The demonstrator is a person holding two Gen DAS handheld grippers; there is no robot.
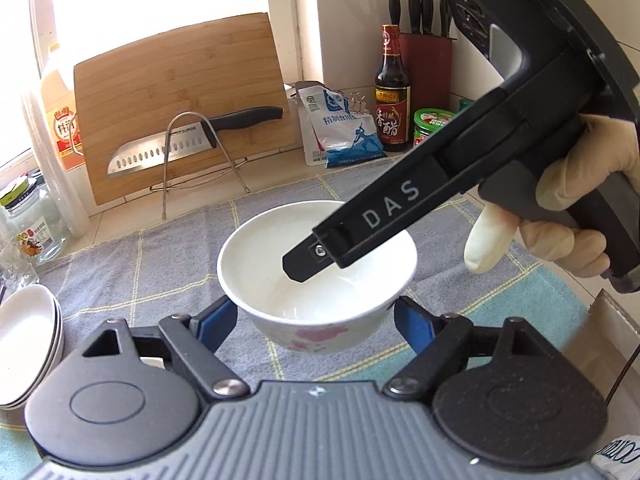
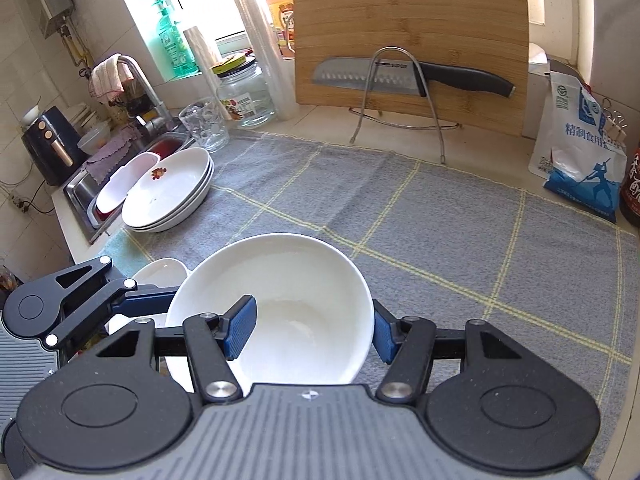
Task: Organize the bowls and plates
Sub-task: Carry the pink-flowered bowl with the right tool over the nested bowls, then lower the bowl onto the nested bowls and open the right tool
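Left gripper [image 1: 316, 320] fingers pinch the white ceramic bowl with pink flowers [image 1: 316, 280] by its outer sides. Right gripper [image 2: 312, 330] fingers pinch its rim wall, one inside, one outside. Bowl is above the grey checked cloth [image 2: 420, 216], right of the stacked white plates [image 2: 168, 196].

Plate stack [image 2: 168, 194] lies left of bowl [image 2: 280, 304].

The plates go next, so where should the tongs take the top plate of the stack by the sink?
Probably the rim of the top plate, on the edge facing the grey cloth. It is wide and shallow, too broad to span, so pinch across the rim, coming low from the cloth side. The sink and another dish crowd its far side.
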